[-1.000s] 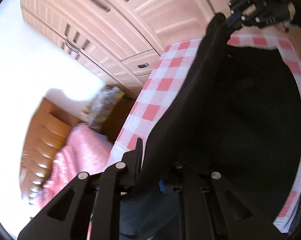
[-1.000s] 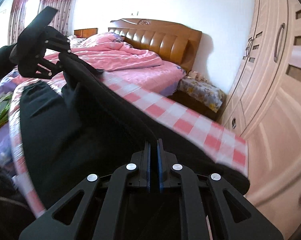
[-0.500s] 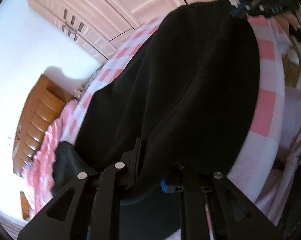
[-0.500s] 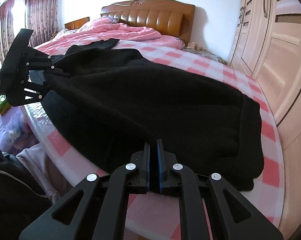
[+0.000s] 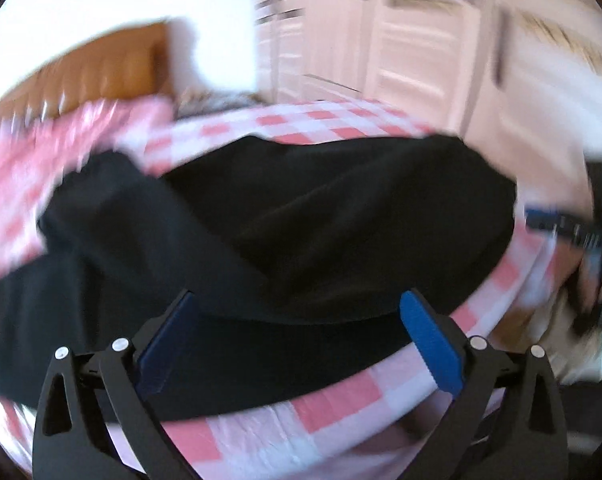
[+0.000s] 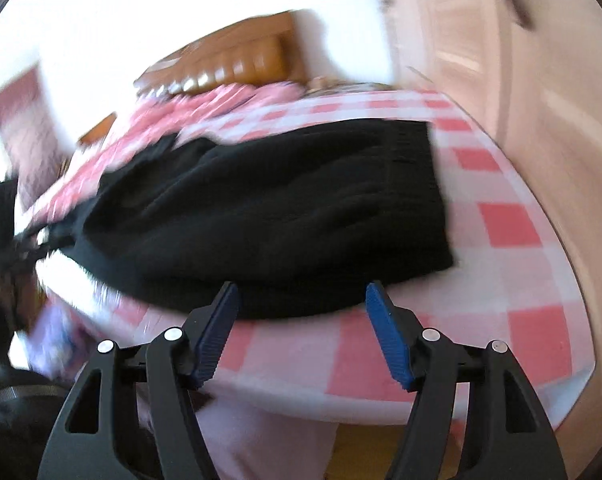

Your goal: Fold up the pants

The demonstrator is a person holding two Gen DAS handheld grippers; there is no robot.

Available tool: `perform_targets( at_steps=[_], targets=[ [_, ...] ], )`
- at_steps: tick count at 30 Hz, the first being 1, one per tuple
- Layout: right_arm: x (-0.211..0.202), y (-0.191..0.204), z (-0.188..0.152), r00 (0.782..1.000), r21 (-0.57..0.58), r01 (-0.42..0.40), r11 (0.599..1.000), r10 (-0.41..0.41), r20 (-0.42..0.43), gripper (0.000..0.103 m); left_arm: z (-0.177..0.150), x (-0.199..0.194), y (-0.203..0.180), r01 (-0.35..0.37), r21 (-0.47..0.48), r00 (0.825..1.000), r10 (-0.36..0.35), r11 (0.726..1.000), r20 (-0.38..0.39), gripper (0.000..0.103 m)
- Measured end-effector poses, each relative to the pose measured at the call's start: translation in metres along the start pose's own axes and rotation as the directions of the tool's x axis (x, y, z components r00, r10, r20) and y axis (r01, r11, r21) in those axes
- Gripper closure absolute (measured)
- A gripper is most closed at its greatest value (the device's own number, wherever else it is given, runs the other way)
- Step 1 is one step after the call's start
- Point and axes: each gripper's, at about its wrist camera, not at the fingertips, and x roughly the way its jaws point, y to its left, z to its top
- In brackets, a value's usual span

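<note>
Pants (image 5: 301, 220), black, lie in a doubled-over heap on the round tabletop (image 5: 333, 396), which carries a pink-and-white checked cloth. Both frames are motion-blurred.

Left gripper (image 5: 301, 324): jaws opening, blue pads spread wide. Near edge of the pants sits in the gap between them, but neither pad presses on the fabric, so no grip.

Right gripper (image 6: 301, 312): jaws opening too, less spread than the left. Near hem of the pants lies just at the fingertips, with no contact that I can see. Below that, checked cloth shows between the fingers.

From the right wrist view the pants cover the middle and left of the tabletop; the ribbed waistband (image 6: 405, 148) is on the far right side, with bare cloth to the right of it. A trailing part of the fabric runs off toward the left in both views.

Background: bed (image 6: 205, 112) with pink bedding and brown padded headboard (image 6: 237, 64), pale wardrobe doors (image 5: 421, 40) on the right.
</note>
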Motion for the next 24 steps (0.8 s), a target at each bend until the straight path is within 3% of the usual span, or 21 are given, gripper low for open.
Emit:
perform_targets(
  at_steps=[4, 8, 16, 22, 24],
  targets=[
    [0.005, -0.017, 0.01, 0.999, 0.111, -0.016, 0.994, 0.013, 0.031, 0.038, 0.003, 0.005, 0.025, -0.067, -0.133, 0.998, 0.065, 0.989, -0.023, 0.002],
    [0.018, -0.02, 0.02, 1.0, 0.16, -0.013, 0.987, 0.008, 0.028, 0.038, 0.004, 0.005, 0.039, -0.053, -0.223, 0.999, 0.049, 0.974, -0.022, 0.002],
    [0.023, -0.039, 0.022, 0.996, 0.316, -0.085, 0.945, 0.079, 0.031, 0.038, 0.001, -0.005, 0.04, -0.083, -0.223, 0.997, 0.083, 0.971, -0.012, 0.002],
    [0.032, -0.034, 0.031, 0.997, 0.325, -0.067, 0.943, 0.054, 0.049, 0.039, 0.004, -0.009, 0.059, -0.102, -0.293, 0.994, 0.107, 0.951, 0.001, 0.002],
    [0.035, -0.029, 0.029, 0.999, 0.298, -0.028, 0.954, 0.017, 0.04, 0.044, 0.004, -0.008, 0.071, -0.085, -0.348, 0.996, 0.086, 0.934, -0.012, 0.002]
  ],
)
